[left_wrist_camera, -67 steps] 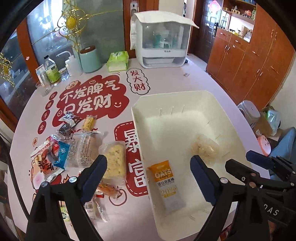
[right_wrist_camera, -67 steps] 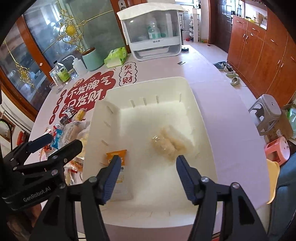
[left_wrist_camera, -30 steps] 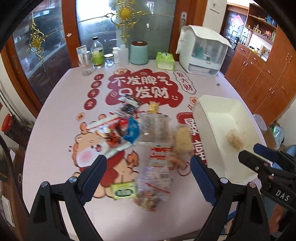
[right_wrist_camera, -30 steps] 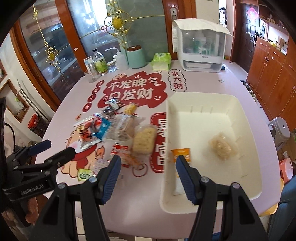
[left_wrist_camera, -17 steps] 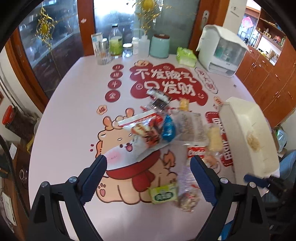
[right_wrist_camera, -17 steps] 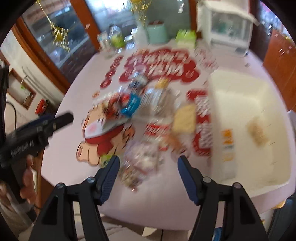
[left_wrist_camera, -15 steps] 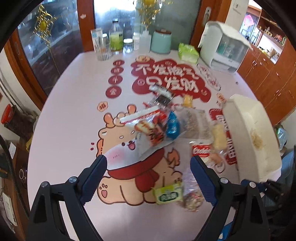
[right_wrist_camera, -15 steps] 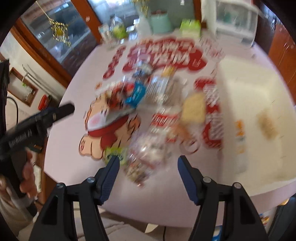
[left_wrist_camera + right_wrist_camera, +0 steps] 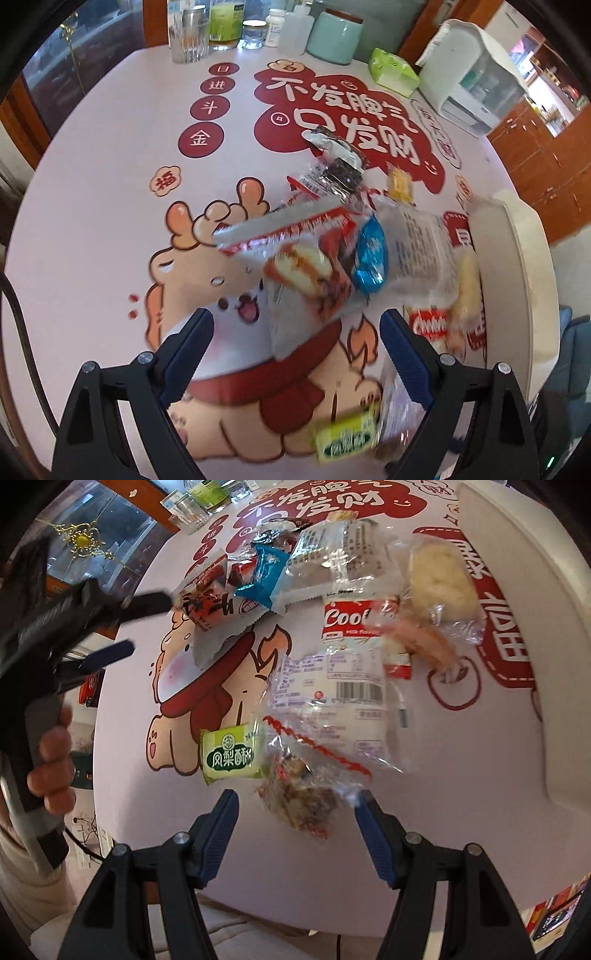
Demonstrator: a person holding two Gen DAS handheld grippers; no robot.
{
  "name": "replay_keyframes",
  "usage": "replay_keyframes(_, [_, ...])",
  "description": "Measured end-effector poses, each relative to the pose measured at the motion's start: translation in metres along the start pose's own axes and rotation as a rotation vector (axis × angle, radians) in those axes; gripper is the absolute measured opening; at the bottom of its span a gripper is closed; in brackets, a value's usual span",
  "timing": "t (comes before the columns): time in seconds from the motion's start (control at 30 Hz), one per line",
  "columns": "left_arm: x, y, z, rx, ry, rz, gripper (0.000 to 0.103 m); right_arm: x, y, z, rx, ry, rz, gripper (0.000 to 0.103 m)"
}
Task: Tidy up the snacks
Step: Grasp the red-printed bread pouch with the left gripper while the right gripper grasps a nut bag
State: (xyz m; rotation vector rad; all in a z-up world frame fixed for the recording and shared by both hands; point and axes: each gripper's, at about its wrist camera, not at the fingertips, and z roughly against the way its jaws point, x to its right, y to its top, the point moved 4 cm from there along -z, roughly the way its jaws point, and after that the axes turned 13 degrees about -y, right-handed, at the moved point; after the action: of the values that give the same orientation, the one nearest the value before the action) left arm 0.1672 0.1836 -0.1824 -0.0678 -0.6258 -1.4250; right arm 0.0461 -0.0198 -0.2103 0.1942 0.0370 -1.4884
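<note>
**Desk:** Where did the snacks lie?

**Photographer:** Heaped on the pink printed tablecloth, just left of the white bin. The right wrist view looked down on a clear bag of mixed nuts nearest the camera, a green pineapple-cake packet touching its left side, and a red-and-white "Cool" packet beyond.

**Desk:** And the grippers?

**Photographer:** The right gripper hung over the nut bag, jaws apart (they had just widened a little), pads to either side of the bag, not pressing it. The left gripper hovered wide open, nothing gripped, over the red-and-silver pastry packet.

**Desk:** What did only one camera catch?

**Photographer:** The left wrist view alone showed the table's far end: a drinking glass, bottles, a mint canister, a green tissue pack and a white lidded dispenser. Only the right view showed the person's hand around the left gripper's handle.
</note>
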Motion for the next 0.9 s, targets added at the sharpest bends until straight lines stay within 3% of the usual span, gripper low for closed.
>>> replay_keyframes(0.13, [-0.006, 0.012, -0.026, 0.007, 0.008, 0.038, 0.091, -0.004, 0.004, -0.012, 0.010, -0.016, -0.004, 0.064])
replay_keyframes(0.2, [-0.010, 0.015, -0.036, 0.013, 0.000, 0.066, 0.090, -0.006, 0.004, -0.014, 0.023, -0.018, -0.002, 0.054])
replay_keyframes(0.27, [-0.013, 0.017, -0.044, 0.016, -0.015, 0.091, 0.087, -0.007, 0.006, -0.014, 0.033, -0.016, 0.004, 0.051])
replay_keyframes(0.5, [-0.014, 0.016, -0.059, 0.022, -0.034, 0.103, 0.048, -0.007, 0.008, -0.008, 0.079, 0.005, 0.017, 0.038])
replay_keyframes(0.6, [-0.013, 0.015, -0.056, 0.038, -0.026, 0.083, 0.043, -0.007, 0.006, -0.003, 0.099, -0.018, 0.059, 0.038])
replay_keyframes(0.9, [0.005, 0.000, -0.016, 0.059, 0.014, -0.006, 0.042, 0.001, -0.002, 0.023, 0.151, 0.014, 0.096, 0.038])
